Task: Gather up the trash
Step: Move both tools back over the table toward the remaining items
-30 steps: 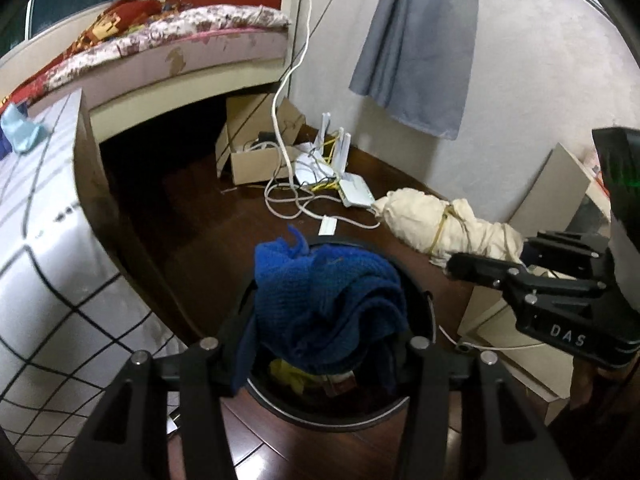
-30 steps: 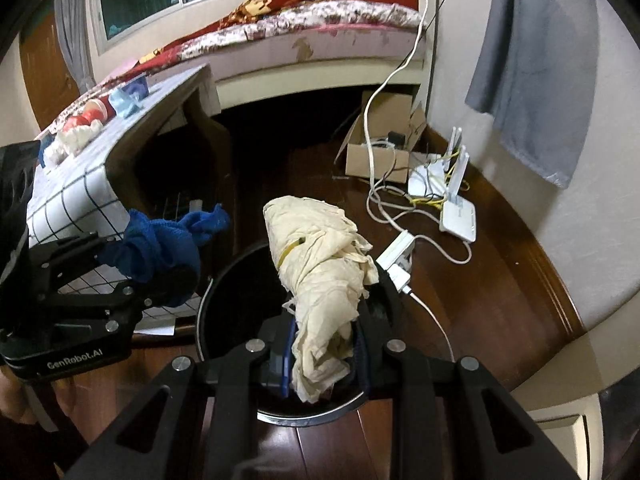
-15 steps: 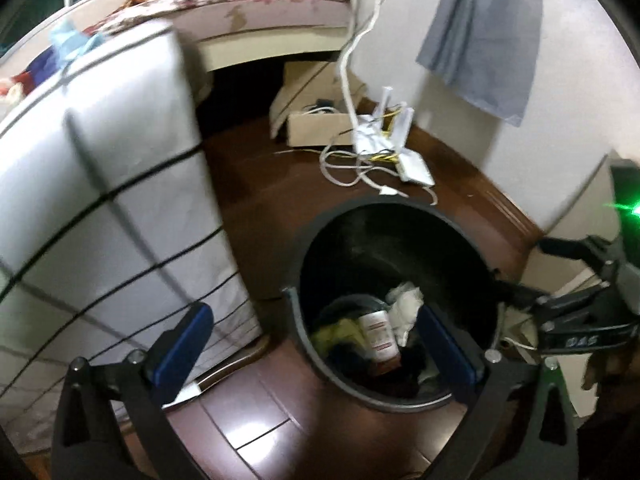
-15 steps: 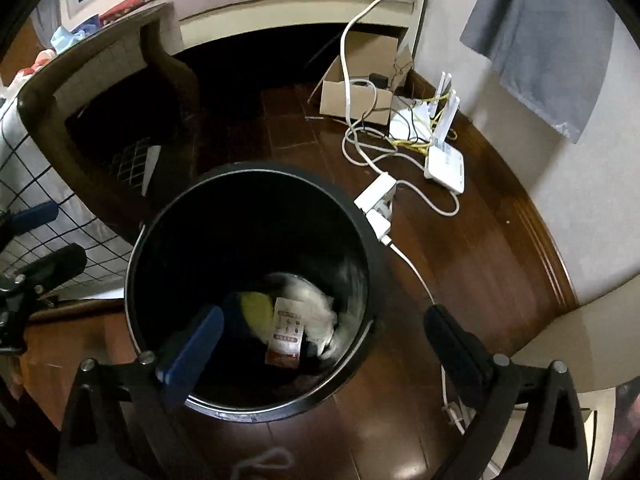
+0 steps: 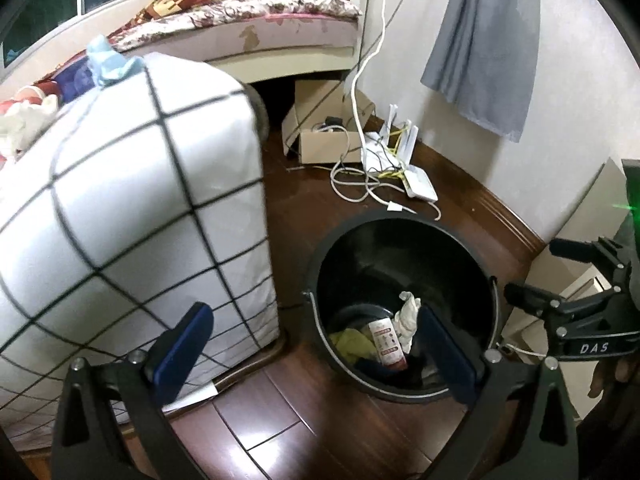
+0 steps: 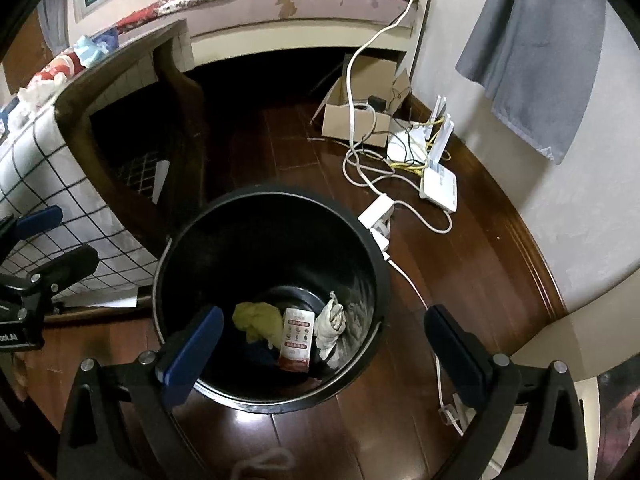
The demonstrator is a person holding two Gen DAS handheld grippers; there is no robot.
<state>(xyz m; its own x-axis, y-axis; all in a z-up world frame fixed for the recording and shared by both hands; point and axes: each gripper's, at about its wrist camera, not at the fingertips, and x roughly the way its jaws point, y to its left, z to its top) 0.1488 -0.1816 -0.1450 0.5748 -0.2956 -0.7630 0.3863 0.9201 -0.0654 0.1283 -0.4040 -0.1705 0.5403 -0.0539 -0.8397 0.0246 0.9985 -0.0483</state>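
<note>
In the black bin on the floor lie a yellow rag, a printed packet and a white cloth. My right gripper and left gripper hover above it, spread wide, empty. Judgement: next trash sits on the checked table; lift clear of the rim before swinging.

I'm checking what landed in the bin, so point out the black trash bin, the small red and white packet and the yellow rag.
black trash bin [image 6: 362, 236], right wrist view, far rim.
red and white packet [image 6: 296, 338], right wrist view, printed face.
yellow rag [image 6: 256, 318], right wrist view, crumpled middle.
</note>
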